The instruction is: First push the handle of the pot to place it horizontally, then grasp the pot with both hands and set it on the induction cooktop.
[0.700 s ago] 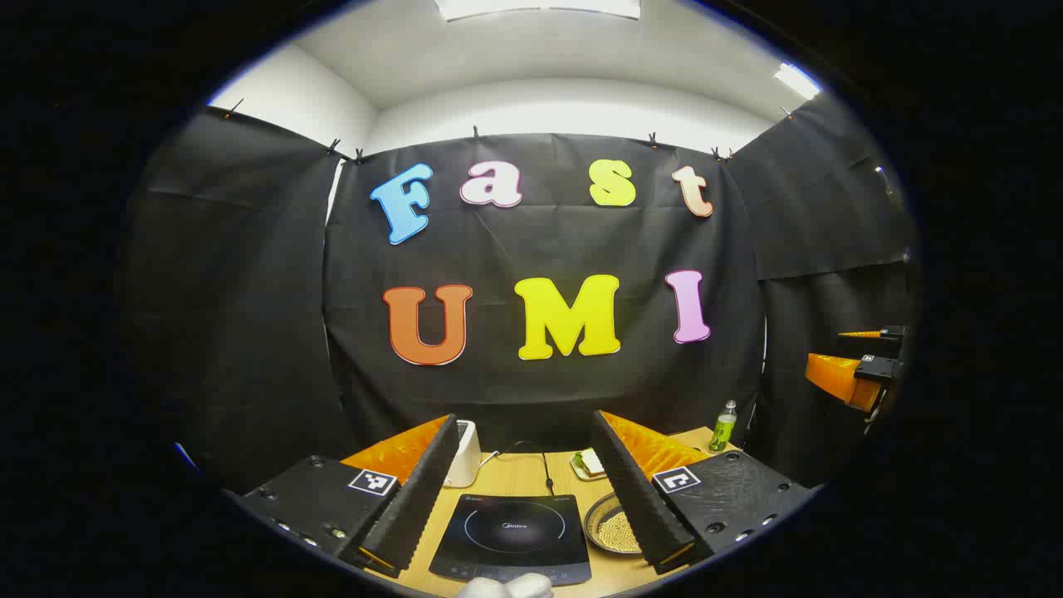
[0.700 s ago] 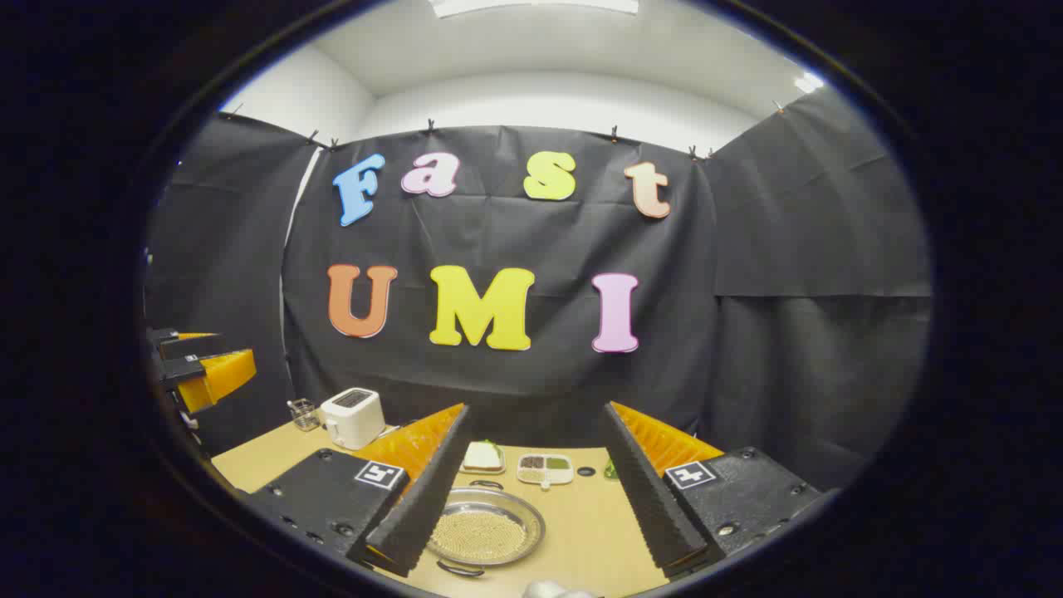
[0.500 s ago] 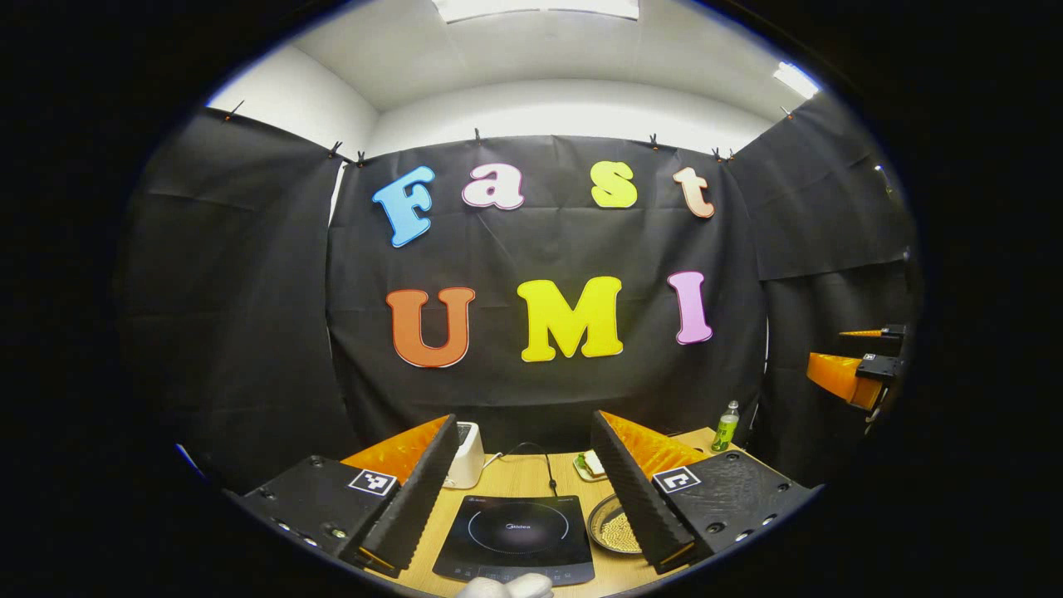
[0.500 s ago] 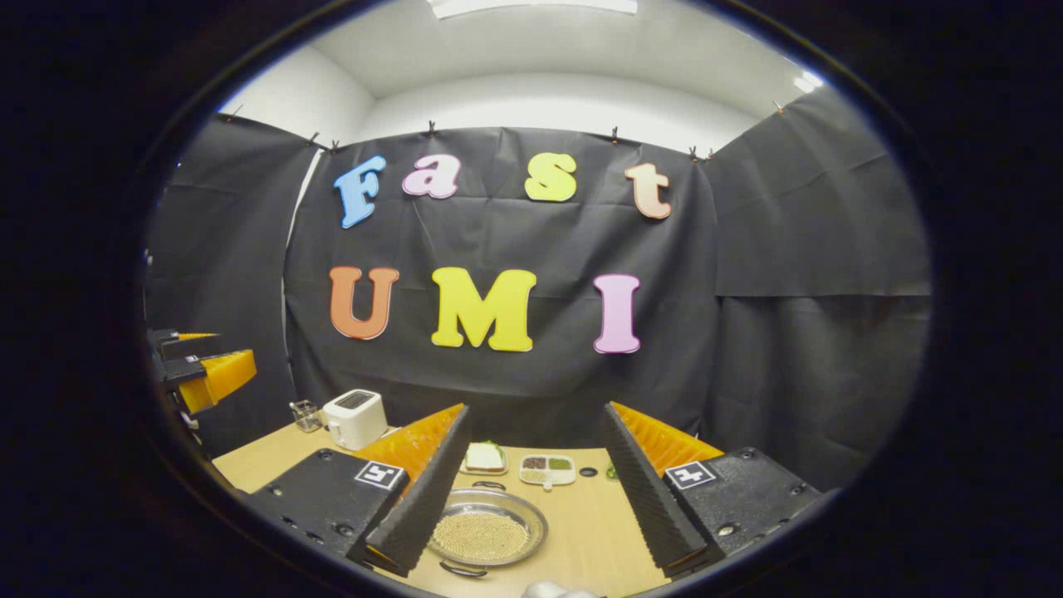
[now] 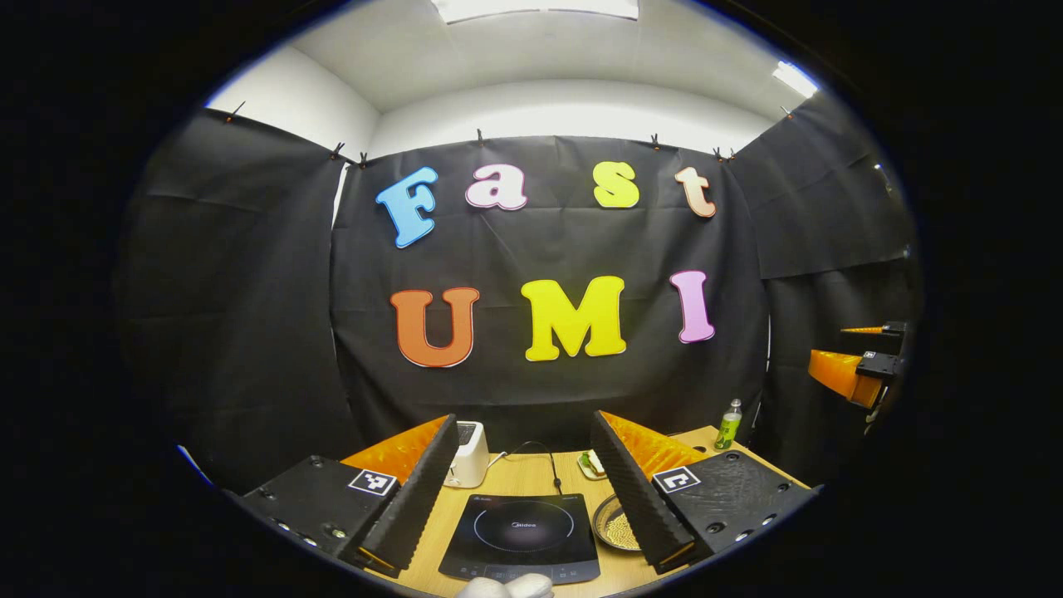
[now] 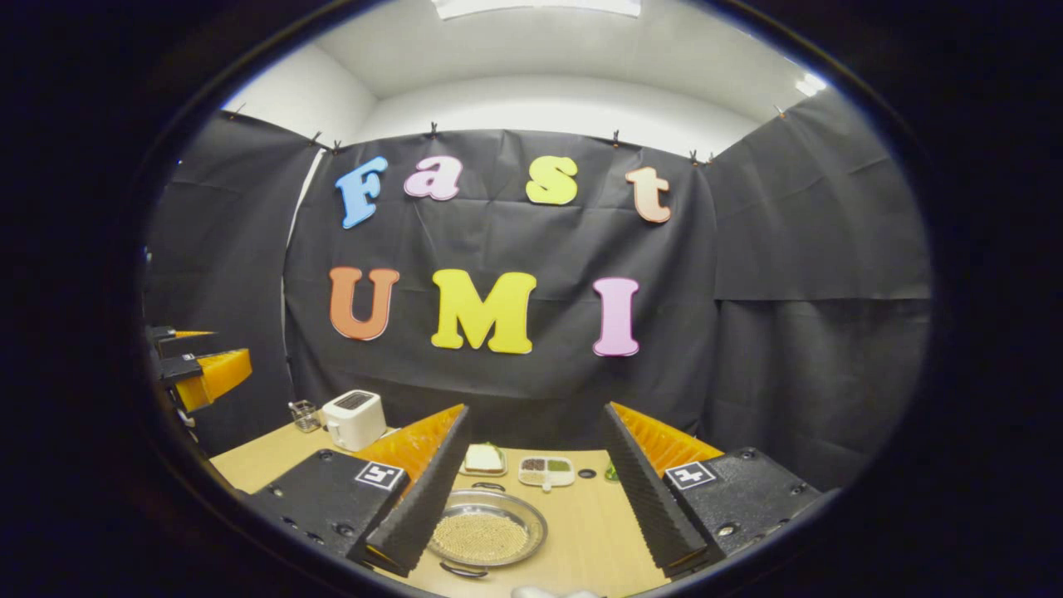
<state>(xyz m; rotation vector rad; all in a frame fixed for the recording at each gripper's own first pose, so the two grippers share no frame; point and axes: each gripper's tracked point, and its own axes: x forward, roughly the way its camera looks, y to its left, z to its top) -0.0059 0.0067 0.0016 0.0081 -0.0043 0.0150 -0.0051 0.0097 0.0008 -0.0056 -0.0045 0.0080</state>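
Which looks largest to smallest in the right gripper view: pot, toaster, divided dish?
1. pot, though it sits nearest the camera, which inflates it.
2. toaster.
3. divided dish, close to the toaster in apparent size, so that order is unsure.

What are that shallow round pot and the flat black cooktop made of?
The shallow round silvery pot looks like polished metal, since its rim glints. The flat black square induction cooktop looks like glossy glass or ceramic, judging by its smooth sheen. The pale table shows wood grain, possibly laminate.

The desk [image 6: 594, 531] carries a cooktop [image 5: 521, 536], pot [image 6: 486, 535], toaster [image 6: 355, 418], bottle [image 5: 727, 423], sandwich plate [image 6: 484, 458] and divided tray [image 6: 546, 470].
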